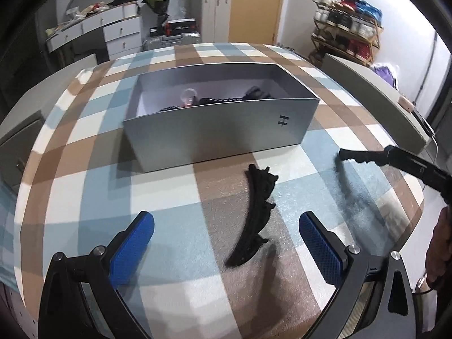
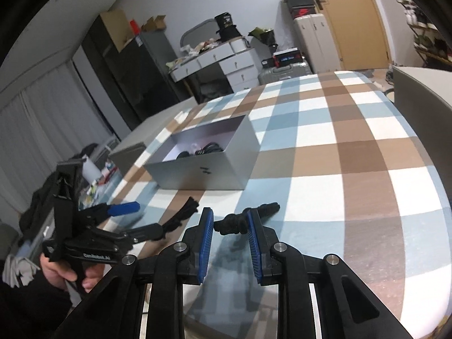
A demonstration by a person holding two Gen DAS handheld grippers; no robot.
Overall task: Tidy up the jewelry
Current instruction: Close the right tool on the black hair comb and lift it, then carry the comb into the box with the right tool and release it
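Observation:
A silver open box (image 1: 220, 130) sits on the checked table and holds dark jewelry and a clear round piece (image 1: 188, 96). A long black curved hair piece (image 1: 254, 214) lies on the cloth in front of the box, between the blue pads of my open left gripper (image 1: 226, 243). My right gripper (image 2: 230, 226) is shut on a small black jewelry piece (image 2: 231, 223) held just above the table; it shows at the right of the left wrist view (image 1: 356, 155). The box also shows in the right wrist view (image 2: 203, 169), with the hair piece (image 2: 183, 212) beside my left gripper (image 2: 141, 220).
The checked tablecloth (image 2: 353, 169) covers the table, its edge curving at the right. Grey chairs (image 1: 375, 96) stand by the table. White drawers (image 1: 118, 34), suitcases and a shoe rack (image 1: 347, 34) stand behind.

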